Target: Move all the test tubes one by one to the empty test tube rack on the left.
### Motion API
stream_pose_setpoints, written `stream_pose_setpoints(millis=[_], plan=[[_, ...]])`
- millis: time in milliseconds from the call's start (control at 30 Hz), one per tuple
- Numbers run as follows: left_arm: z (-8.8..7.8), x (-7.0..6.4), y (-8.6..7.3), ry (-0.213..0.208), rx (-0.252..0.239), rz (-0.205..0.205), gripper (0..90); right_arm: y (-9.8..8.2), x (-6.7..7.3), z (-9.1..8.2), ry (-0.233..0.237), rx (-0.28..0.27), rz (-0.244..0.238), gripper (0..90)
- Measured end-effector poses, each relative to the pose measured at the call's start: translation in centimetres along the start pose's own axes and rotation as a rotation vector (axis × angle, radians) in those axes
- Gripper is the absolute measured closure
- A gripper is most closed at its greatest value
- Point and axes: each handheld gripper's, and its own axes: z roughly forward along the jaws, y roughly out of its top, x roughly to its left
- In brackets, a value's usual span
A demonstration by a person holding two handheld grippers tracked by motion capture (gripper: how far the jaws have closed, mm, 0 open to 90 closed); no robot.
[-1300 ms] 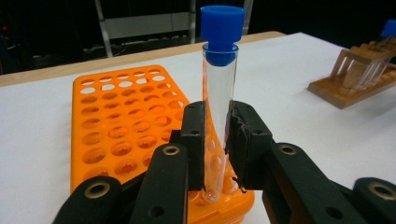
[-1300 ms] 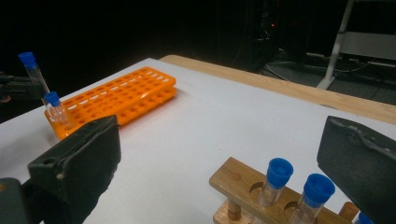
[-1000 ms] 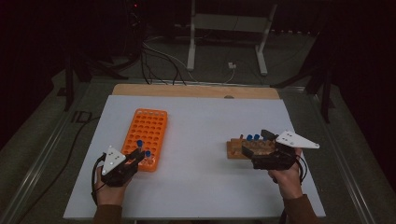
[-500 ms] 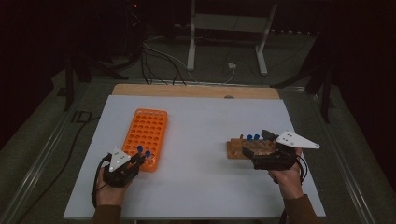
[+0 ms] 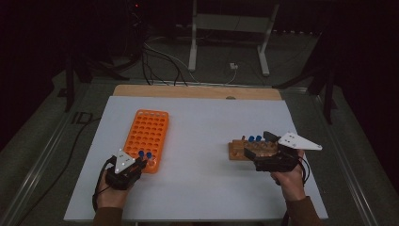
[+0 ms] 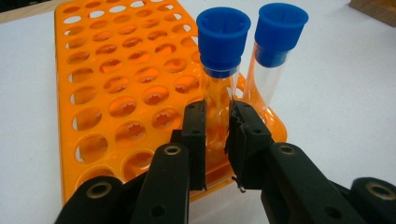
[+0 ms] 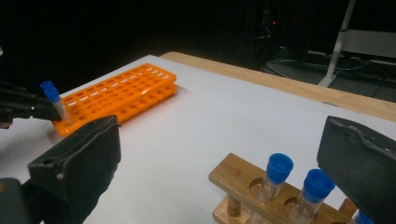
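Note:
An orange tube rack (image 5: 148, 132) lies at the left of the white table. Two clear tubes with blue caps stand in its near right corner. My left gripper (image 6: 217, 121) is shut on the left one of these tubes (image 6: 219, 84), low on its glass; the other tube (image 6: 275, 51) stands free beside it. A wooden rack (image 5: 237, 149) at the right holds several blue-capped tubes (image 7: 278, 170). My right gripper (image 7: 222, 140) is open, its jaws wide apart on either side of the wooden rack (image 7: 233, 175), touching nothing.
The white table sheet (image 5: 202, 127) has bare room between the two racks. A wooden strip (image 5: 197, 92) runs along its far edge. Beyond it are a dark floor with cables and a metal stand (image 5: 226, 28).

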Motion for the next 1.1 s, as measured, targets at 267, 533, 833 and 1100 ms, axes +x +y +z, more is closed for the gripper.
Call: stream_pose_setpoints(millis=[267, 533, 833, 1100], plan=[[-0.1, 0.1, -0.1, -0.006, -0.003, -0.010, 75.0, 0.0, 0.0, 0.0, -0.002, 0.001, 0.001, 0.1], [-1.2, 0.7, -0.2, -0.040, -0.078, -0.069, 58.5, 0.0, -0.3, -0.1, -0.008, -0.002, 0.005, 0.1], [-2.2, 0.5, 0.2, -0.069, -0.190, -0.092, 27.4, 0.0, -0.6, -0.3, -0.047, 0.003, -0.012, 0.1], [-2.5, -0.1, 1.0, -0.061, -0.266, -0.128, 1.9, -0.1, -1.3, -0.4, -0.074, 0.000, 0.002, 0.1]])
